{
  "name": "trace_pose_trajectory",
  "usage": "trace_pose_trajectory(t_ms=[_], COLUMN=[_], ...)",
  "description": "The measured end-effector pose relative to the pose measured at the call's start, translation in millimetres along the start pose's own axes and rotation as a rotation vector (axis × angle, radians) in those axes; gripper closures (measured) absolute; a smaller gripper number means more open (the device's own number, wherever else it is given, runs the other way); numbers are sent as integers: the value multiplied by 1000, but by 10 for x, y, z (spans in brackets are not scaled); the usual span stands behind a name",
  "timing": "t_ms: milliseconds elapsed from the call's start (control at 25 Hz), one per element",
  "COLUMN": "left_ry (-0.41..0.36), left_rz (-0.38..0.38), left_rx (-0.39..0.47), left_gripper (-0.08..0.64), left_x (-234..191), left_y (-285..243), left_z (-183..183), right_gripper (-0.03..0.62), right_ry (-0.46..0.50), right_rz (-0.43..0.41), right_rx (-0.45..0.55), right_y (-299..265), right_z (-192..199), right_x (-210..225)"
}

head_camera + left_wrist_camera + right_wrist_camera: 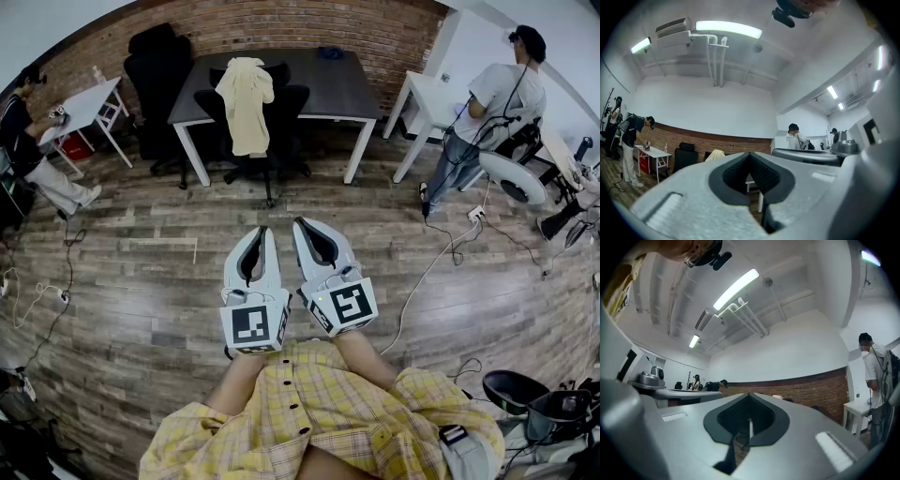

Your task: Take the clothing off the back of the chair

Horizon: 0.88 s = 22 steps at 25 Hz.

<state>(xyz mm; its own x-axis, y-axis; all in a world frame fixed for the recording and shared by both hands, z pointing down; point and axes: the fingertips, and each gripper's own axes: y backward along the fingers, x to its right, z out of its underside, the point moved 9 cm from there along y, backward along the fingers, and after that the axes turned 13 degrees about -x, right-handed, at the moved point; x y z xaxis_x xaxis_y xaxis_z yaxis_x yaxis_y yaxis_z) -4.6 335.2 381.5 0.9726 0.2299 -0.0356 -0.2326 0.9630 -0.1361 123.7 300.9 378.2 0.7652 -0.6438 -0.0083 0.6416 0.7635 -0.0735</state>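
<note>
**Both grippers closed and empty; clothing draped on the chair across the room**

The left gripper (263, 232) and the right gripper (301, 223) are held side by side, low in front of the person and above the wooden floor (141, 281). Both are pointed away from the body toward the far side of the room. Their tips are nearer to each other than their marker cubes are, so the two lean slightly inward. The hands are hidden behind the cubes. Bare forearms (239, 375) run back from the cubes into the sleeves of a yellow checked shirt (319, 412), with the elbows kept close to the body.

In each gripper view the jaws are seen pressed together at their tips. Nothing is held between them, and only the hollow in the dark pads is left open behind the tips.

The clothing (246, 98), a pale yellow garment, is draped over the back of a black chair (292, 101). The chair is drawn up to a dark counter (328, 75) in front of the brick wall (281, 28). The garment hangs down past the seat. It is well apart from both grippers, with a stretch of bare floor between. In the left gripper view it shows as a small pale shape just left of the closed tips.
</note>
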Motion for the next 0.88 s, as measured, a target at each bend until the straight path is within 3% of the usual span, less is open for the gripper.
trace_pose_trajectory(t_ms=[600, 880], left_ry=[-6, -7], left_rz=[-80, -86], left_rx=[-14, -16], left_gripper=[560, 560], left_x=[392, 300], left_y=[-54, -184], left_z=[134, 188], right_gripper=[592, 592], right_ry=[-5, -17], right_rz=[-60, -82], right_rx=[26, 22], right_y=[243, 48], right_z=[18, 97], right_x=[316, 360])
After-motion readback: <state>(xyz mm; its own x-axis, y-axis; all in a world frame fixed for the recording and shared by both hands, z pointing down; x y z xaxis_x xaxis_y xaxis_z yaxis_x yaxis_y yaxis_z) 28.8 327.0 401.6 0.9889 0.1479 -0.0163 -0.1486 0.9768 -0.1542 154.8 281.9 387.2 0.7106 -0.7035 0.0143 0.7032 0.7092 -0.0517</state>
